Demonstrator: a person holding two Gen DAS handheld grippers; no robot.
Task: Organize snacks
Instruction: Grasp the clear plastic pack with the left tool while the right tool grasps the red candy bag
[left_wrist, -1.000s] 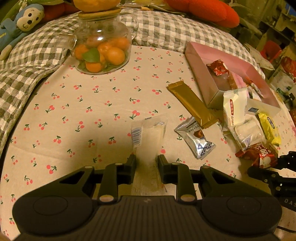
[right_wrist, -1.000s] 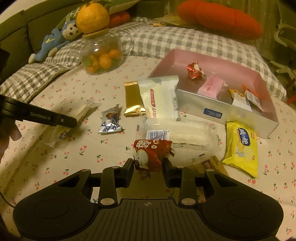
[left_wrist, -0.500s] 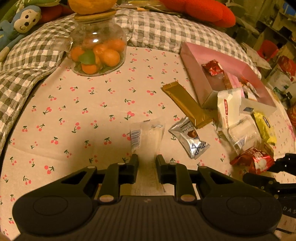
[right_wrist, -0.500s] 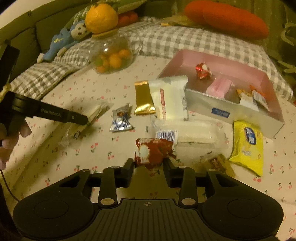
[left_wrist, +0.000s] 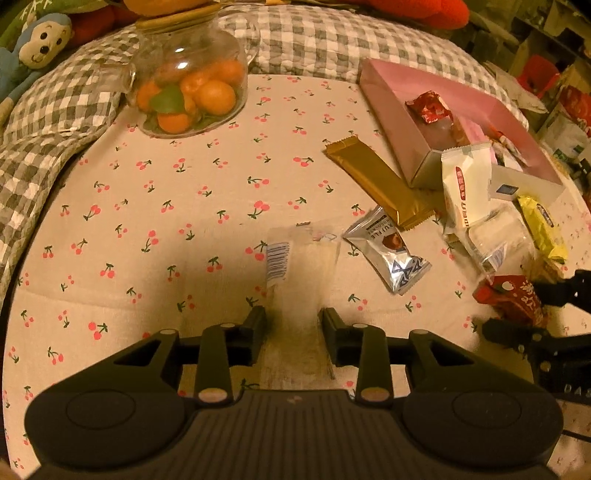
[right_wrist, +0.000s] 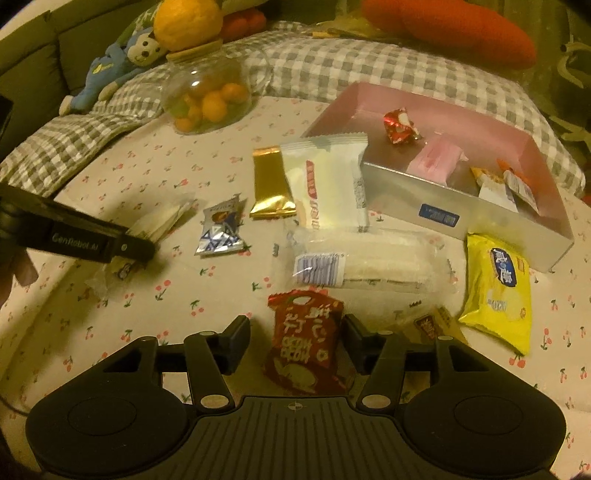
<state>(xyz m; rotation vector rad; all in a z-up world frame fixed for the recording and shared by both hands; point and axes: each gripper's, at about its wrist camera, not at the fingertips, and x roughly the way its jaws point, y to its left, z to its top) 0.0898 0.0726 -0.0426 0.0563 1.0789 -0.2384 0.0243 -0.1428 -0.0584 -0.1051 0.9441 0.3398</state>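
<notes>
My left gripper (left_wrist: 292, 323) is open around the near end of a clear-wrapped white snack (left_wrist: 301, 273) lying on the cherry-print cloth. My right gripper (right_wrist: 295, 334) is open around a red snack packet (right_wrist: 304, 347), its fingers a little apart from the packet's sides. The pink box (right_wrist: 447, 122) at the back right holds a red candy (right_wrist: 399, 125), a pink packet (right_wrist: 437, 162) and several small packets. The box also shows in the left wrist view (left_wrist: 391, 107).
Loose on the cloth: a silver truffle packet (right_wrist: 221, 229), a gold bar (right_wrist: 271, 184), a white packet (right_wrist: 328, 177), a clear rice-cracker pack (right_wrist: 373, 262) and a yellow packet (right_wrist: 496, 288). A glass jar of oranges (right_wrist: 207, 96) stands at the back. A checked cushion (right_wrist: 74, 136) lies left.
Both grippers have opened wider. The right gripper has come closer over the red packet, which now lies further between its fingers. The left gripper stays at the clear snack.
</notes>
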